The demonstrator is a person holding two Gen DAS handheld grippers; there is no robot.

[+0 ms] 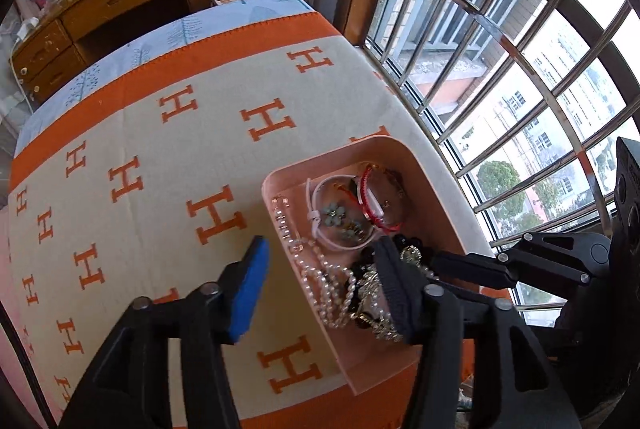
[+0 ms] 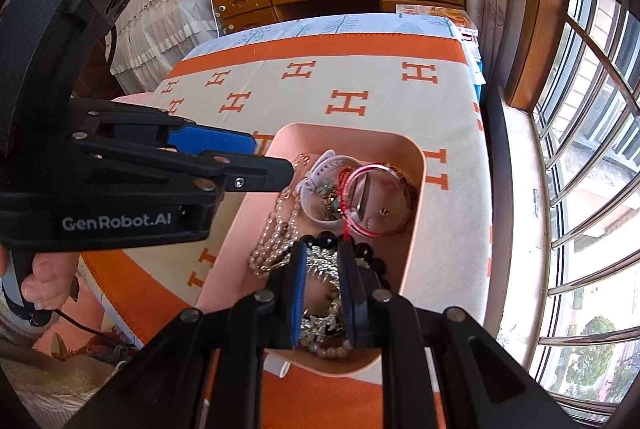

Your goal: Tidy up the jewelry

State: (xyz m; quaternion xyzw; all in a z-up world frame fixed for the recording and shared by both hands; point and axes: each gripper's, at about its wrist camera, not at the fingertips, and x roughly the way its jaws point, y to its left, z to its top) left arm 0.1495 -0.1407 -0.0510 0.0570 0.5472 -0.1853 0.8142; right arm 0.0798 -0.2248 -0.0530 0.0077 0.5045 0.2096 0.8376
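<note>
While lying heaped, pearl strand (image 2: 276,229) runs lengthwise along pink tray (image 2: 416,157).

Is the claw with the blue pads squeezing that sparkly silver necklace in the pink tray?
Touching. In the right wrist view the right claw has both pads closed against the sparkly silver necklace, which bunches between them above the pink tray.

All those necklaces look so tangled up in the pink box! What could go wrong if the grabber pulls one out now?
1. The right gripper is narrowed around a sparkly silver piece lying under the black beads and beside the pearl strands, so lifting could drag those along.
2. The pink tray looks light; a snagged pull could tip it.
3. The left gripper straddles the tray's rim, open, and could knock it.
</note>
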